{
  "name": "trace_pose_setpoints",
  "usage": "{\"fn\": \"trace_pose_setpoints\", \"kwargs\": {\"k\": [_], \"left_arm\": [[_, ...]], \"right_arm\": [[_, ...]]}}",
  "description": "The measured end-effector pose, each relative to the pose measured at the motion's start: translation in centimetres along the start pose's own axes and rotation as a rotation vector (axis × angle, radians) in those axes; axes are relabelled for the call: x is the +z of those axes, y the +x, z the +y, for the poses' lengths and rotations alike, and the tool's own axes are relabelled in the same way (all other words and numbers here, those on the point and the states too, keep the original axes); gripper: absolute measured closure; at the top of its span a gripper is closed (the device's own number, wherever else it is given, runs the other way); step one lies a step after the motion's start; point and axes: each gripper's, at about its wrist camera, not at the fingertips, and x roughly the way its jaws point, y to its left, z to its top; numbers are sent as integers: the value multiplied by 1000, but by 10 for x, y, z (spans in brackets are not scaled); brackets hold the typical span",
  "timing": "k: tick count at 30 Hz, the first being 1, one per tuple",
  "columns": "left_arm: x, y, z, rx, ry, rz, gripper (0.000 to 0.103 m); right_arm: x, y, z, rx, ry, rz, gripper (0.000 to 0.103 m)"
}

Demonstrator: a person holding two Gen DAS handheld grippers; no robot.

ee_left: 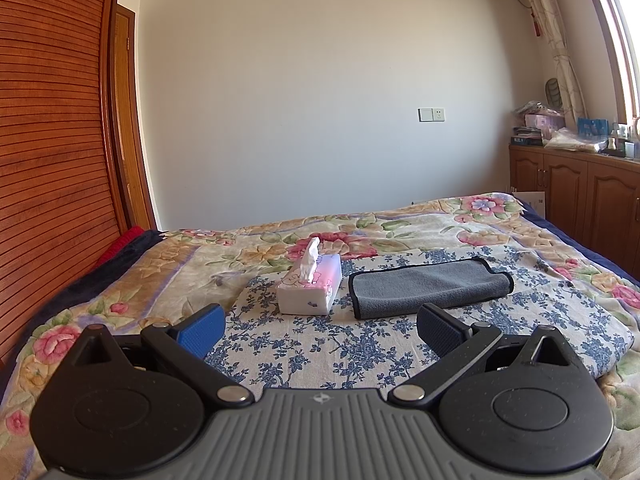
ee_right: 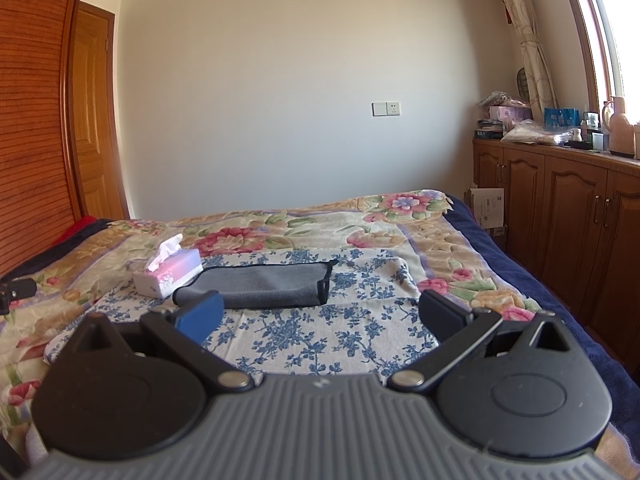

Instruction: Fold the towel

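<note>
So the grey towel (ee_left: 430, 286) is lying on the blue-flowered cloth (ee_left: 320, 344) spread over the bed (ee_left: 120, 280), already doubled over once by the look of it, probably laid flat so the edges are easy to pinch; tissue box (ee_left: 310, 290) sits just beside its left end; left gripper (ee_left: 320, 326) hangs wide open, holding nothing, towel ahead and a bit right; right gripper (ee_right: 320, 318) is also spread wide and empty, towel ahead and slightly left, neither touching it.
</note>
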Motion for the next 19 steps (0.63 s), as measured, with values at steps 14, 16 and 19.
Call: {"fn": "trace_pose_setpoints", "kwargs": {"k": [14,16,19], "left_arm": [[0,0,0,0,-1,1,0],[0,0,0,0,0,0,0],[0,0,-1,0,0,0,0]], "right_arm": [[0,0,0,-2,-3,0,0],[0,0,0,-3,-2,1,0],[0,0,0,-4,-1,0,0]]}}
